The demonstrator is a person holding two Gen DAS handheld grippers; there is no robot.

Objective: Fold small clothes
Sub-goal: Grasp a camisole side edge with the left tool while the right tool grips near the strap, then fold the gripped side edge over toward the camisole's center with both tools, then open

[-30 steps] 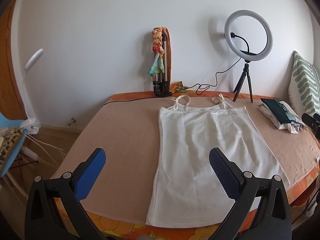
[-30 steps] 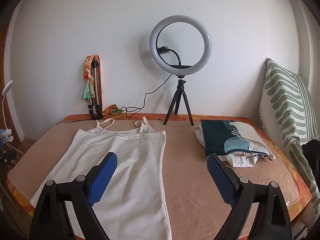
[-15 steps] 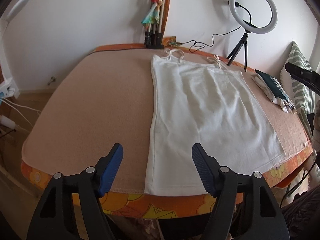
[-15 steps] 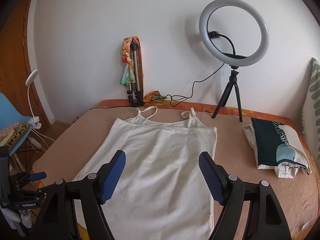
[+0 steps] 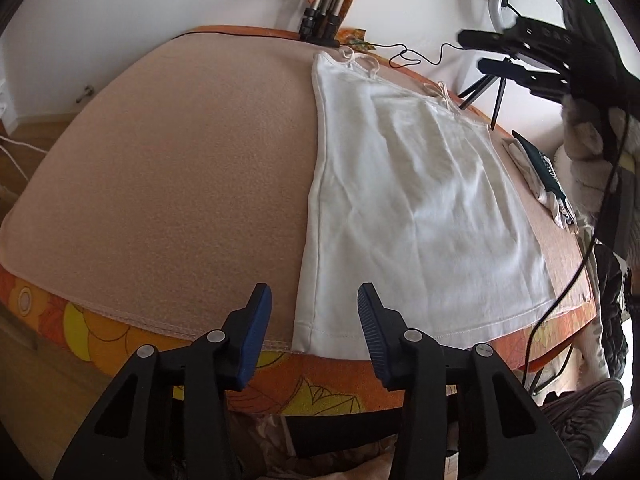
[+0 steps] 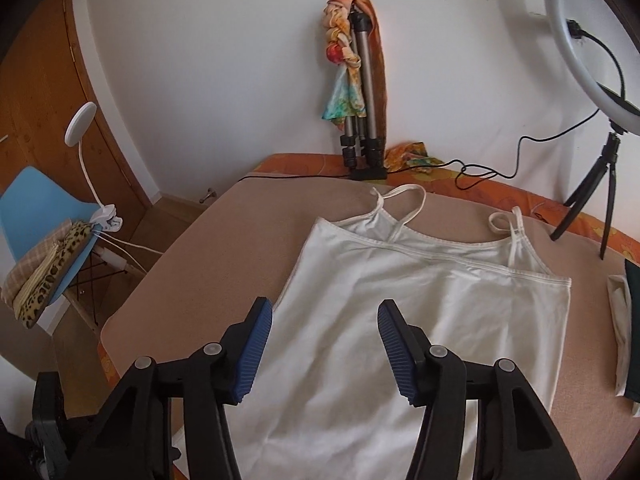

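White strappy cotton camisole [image 5: 420,208] flat on beige felt-covered table [image 5: 168,184], straps toward wall. Left gripper [image 5: 314,320] with blue ribbed pads part open, jaws have just been closing, nothing clamped; camisole's hem corner sits between and just ahead of its tips, at table's near edge. Right gripper [image 6: 325,330] about half open, jaws also just closing, empty, hovering over camisole's left side edge, fabric under and ahead of it. Ring light on tripod [image 6: 592,64] far right of it, folded dark-green-and-white clothes [image 6: 624,320] right
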